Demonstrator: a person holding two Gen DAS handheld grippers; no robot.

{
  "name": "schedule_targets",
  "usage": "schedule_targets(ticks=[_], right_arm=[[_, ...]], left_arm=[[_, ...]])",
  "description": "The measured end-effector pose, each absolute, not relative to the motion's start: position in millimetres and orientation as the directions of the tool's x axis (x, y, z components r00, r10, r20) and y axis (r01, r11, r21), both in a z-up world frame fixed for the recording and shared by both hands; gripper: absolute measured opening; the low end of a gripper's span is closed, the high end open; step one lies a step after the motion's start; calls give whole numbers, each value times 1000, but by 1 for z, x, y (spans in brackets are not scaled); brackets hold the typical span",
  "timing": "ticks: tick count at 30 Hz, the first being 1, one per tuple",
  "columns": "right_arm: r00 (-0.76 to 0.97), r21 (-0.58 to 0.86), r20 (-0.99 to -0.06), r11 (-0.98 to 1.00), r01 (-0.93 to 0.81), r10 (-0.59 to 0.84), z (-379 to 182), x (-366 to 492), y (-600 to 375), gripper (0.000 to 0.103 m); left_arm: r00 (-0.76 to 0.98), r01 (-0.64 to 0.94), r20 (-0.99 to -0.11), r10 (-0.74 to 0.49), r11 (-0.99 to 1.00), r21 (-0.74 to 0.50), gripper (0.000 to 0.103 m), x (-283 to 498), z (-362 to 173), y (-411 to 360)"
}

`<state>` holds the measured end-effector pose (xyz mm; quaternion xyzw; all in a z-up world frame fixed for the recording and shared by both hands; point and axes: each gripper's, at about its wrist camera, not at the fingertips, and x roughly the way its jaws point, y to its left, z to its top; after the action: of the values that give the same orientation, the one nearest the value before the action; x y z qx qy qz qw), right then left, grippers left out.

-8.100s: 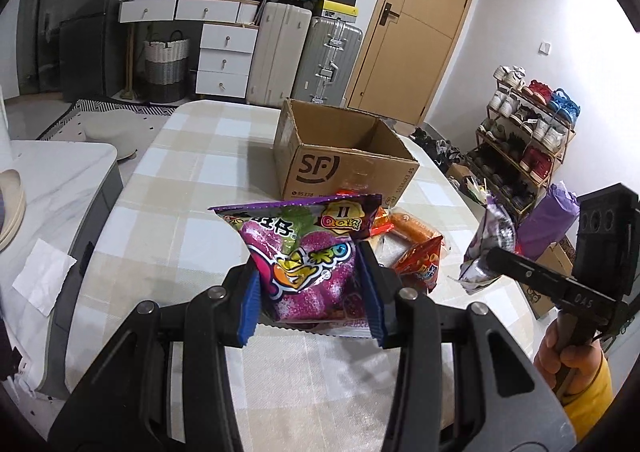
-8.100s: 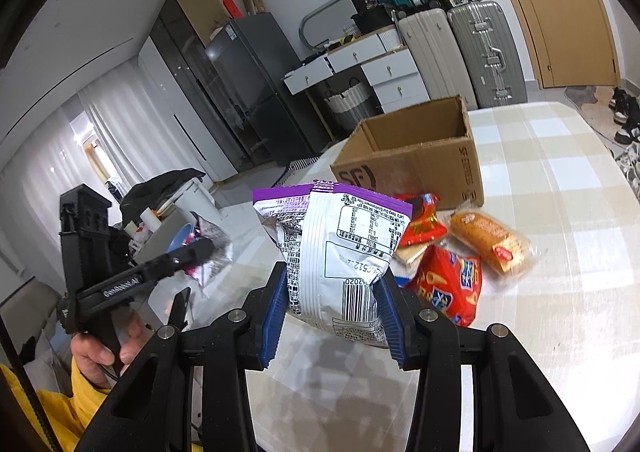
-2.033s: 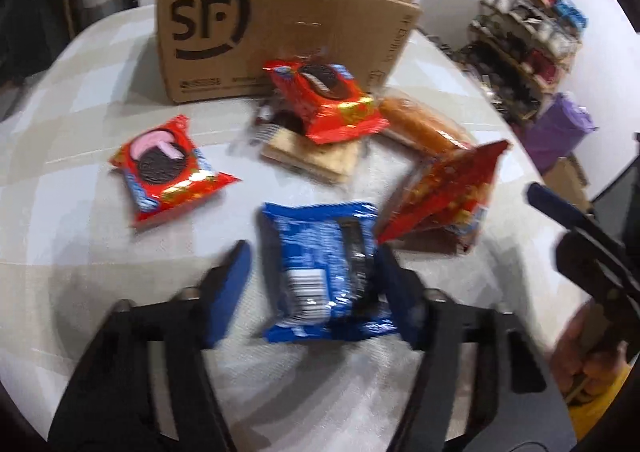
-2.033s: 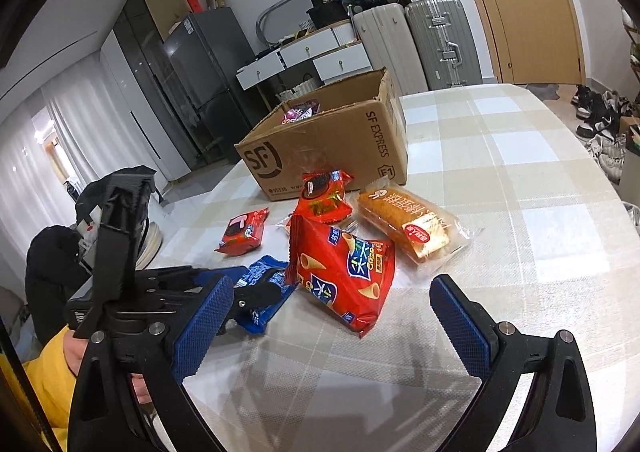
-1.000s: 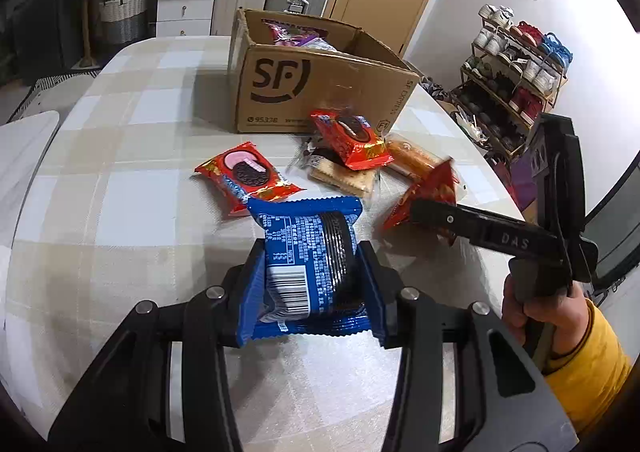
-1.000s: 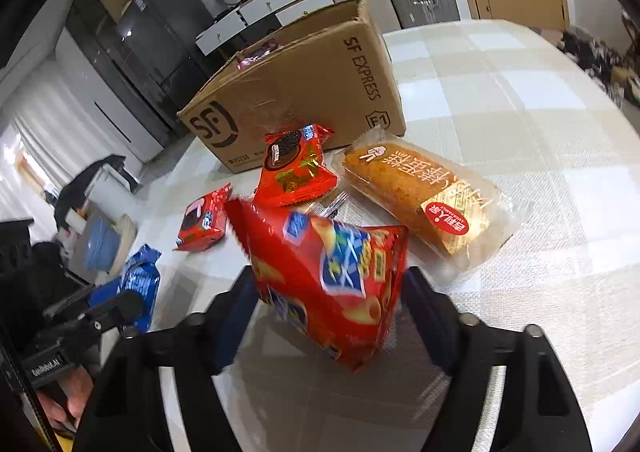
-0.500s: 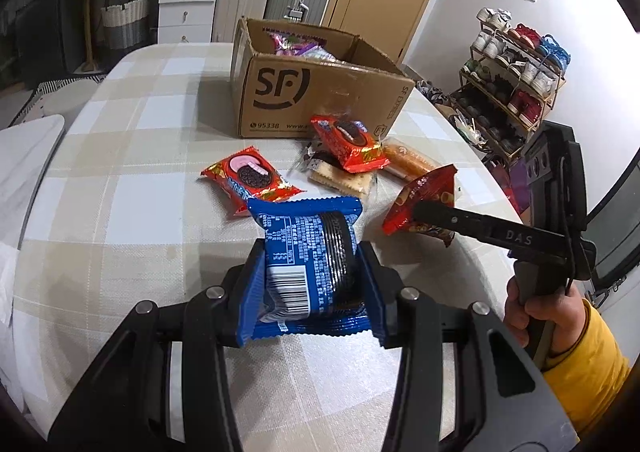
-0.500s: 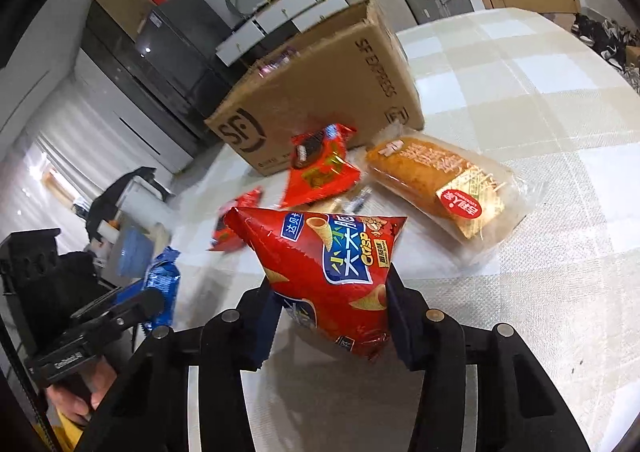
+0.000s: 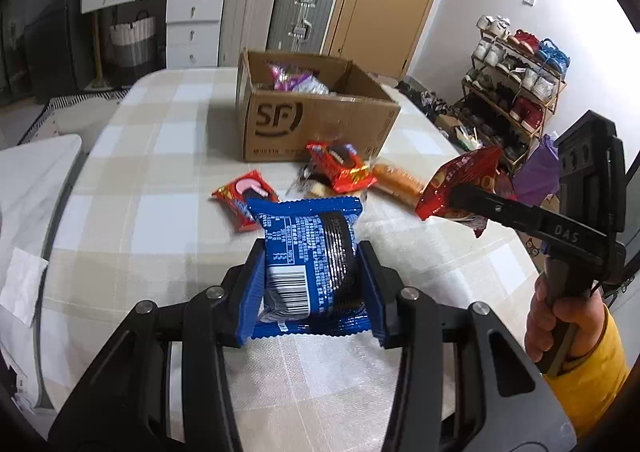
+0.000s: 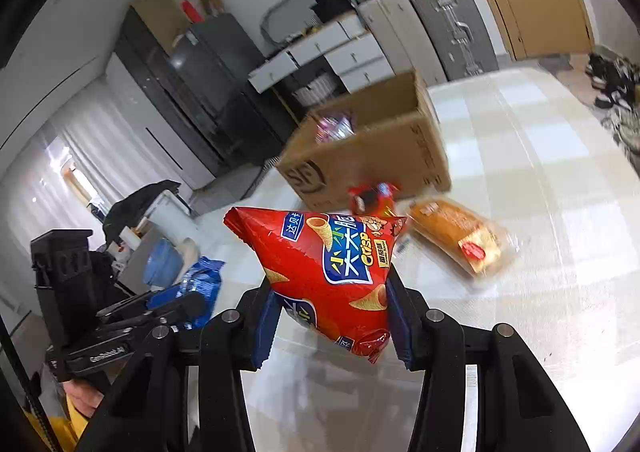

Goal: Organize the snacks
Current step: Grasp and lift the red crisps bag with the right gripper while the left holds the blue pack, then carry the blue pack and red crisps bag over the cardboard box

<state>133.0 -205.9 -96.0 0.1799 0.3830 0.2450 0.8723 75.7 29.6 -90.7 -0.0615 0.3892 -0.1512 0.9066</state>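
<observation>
Snacks fill both of my tools. My left gripper (image 9: 310, 284) is clenched on a blue cookie pack (image 9: 308, 256), which stands upright between the pads with its barcode facing the camera, lifted clear of the checked table (image 9: 152, 211). My right gripper (image 10: 330, 316) has just been closing, and its pads now pinch the lower corner of a red crisp bag (image 10: 324, 264), which fans out wide above the jaws and hangs off the tabletop.

The relation that matters next is where the cardboard box (image 9: 316, 119) lies. It sits ahead of both grippers, across the table, its open top facing up and purple wrappers already inside. In the left wrist view it lies straight ahead; in the right wrist view it lies ahead and a little to the right. Its long side runs across my line of approach. I judge neither hand clearly nearer, so either could go first.

Between me and the box, other snacks lie on the table: two red cookie packs (image 9: 246, 199), one of them just in front of the box, and an orange bread roll (image 10: 460, 240). I would carry both loads above these.
</observation>
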Motion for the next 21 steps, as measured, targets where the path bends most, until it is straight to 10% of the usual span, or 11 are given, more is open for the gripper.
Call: schedule_targets(ticks=[21], right_arm=[[660,426,-434,786,-449,613,9,70,-180,48]], left_arm=[[761,250,-565,-317,948,-196,41,24,0,34]])
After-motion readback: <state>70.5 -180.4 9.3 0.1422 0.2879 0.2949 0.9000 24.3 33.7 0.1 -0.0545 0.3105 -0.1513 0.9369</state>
